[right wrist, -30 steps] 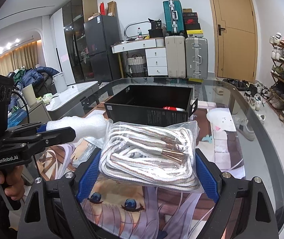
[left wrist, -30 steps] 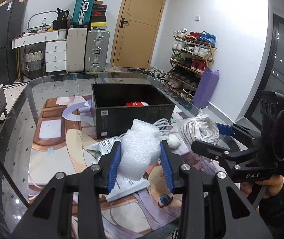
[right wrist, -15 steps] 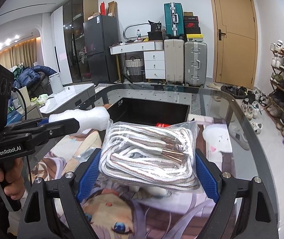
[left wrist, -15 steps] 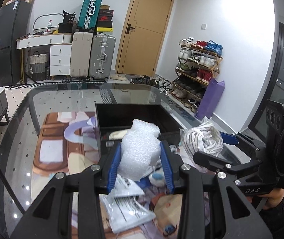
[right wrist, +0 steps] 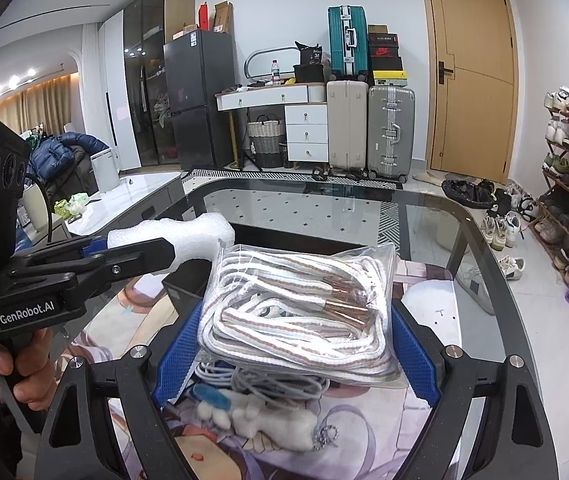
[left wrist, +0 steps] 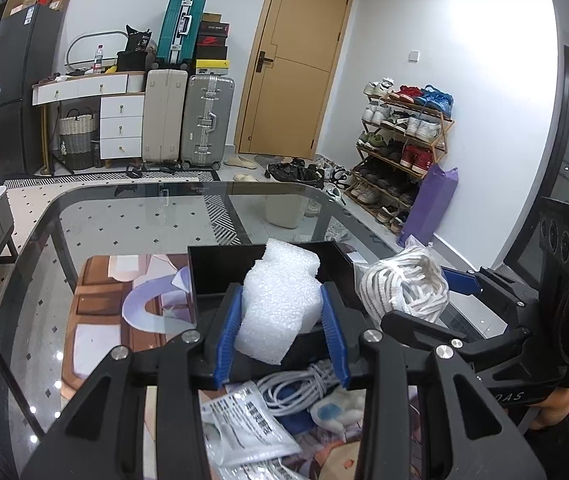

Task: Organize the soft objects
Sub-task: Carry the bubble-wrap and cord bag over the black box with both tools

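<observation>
Above the black box (left wrist: pixel 220 276), each tool is clamped: left (left wrist: pixel 281 326) on foam (left wrist: pixel 280 300), right (right wrist: pixel 296 344) on bagged cord (right wrist: pixel 296 308).

The white foam piece (left wrist: pixel 280 300) was clamped between the blue pads of the left gripper (left wrist: pixel 282 330), upright, its top protruding beyond the fingertips. It was bubbly in texture and pinched at mid-height. The clear bag of striped white cord (right wrist: pixel 300 312) was clamped between the blue pads of the right gripper (right wrist: pixel 294 350), lying flat across them; copper-coloured cord tips showed through the plastic. The open black box (left wrist: pixel 220 276) lay directly ahead of and below both grippers.
</observation>
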Available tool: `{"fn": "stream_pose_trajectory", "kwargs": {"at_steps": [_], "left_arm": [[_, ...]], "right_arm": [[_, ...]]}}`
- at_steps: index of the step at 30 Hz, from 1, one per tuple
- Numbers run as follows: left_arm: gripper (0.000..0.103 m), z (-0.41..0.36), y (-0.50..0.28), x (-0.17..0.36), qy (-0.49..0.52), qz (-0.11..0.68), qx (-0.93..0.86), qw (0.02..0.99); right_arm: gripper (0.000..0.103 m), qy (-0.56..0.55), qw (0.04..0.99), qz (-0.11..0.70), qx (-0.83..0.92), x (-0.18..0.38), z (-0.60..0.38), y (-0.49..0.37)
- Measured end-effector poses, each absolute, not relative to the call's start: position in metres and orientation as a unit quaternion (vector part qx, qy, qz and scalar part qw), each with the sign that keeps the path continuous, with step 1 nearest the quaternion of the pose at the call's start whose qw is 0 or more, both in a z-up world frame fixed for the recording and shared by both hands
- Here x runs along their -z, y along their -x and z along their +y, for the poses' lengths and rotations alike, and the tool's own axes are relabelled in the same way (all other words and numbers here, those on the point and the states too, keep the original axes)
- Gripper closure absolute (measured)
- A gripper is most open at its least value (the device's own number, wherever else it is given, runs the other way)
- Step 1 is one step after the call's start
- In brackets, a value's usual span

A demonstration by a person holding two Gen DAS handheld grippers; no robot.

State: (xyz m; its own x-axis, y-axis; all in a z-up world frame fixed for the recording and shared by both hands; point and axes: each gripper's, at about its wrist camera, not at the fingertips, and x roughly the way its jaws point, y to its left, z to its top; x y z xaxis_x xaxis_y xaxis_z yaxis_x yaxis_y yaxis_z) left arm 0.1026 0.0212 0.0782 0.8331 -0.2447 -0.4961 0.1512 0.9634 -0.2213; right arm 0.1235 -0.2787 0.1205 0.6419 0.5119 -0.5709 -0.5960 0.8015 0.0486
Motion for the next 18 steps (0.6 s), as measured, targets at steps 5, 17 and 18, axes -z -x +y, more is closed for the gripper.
{"fn": "stream_pose_trajectory", "kwargs": {"at_steps": [5,17,18], "left_arm": [[0.065,0.027,-0.116,-0.076,0.091,0.274,0.095,0.953],[0.065,0.033,-0.140,-0.062,0.108,0.293,0.081,0.947],[0.065,0.034,-0.140,-0.062,0.109,0.293,0.080,0.946]], "right_arm": [[0.014,0.076,0.903,0.292,-0.307,-0.121,-0.272,-0.137],[0.014,0.107,0.894,0.306,-0.308,-0.104,-0.245,-0.168],[0.014,0.110,0.894,0.307,-0.308,-0.103,-0.244,-0.171]]}}
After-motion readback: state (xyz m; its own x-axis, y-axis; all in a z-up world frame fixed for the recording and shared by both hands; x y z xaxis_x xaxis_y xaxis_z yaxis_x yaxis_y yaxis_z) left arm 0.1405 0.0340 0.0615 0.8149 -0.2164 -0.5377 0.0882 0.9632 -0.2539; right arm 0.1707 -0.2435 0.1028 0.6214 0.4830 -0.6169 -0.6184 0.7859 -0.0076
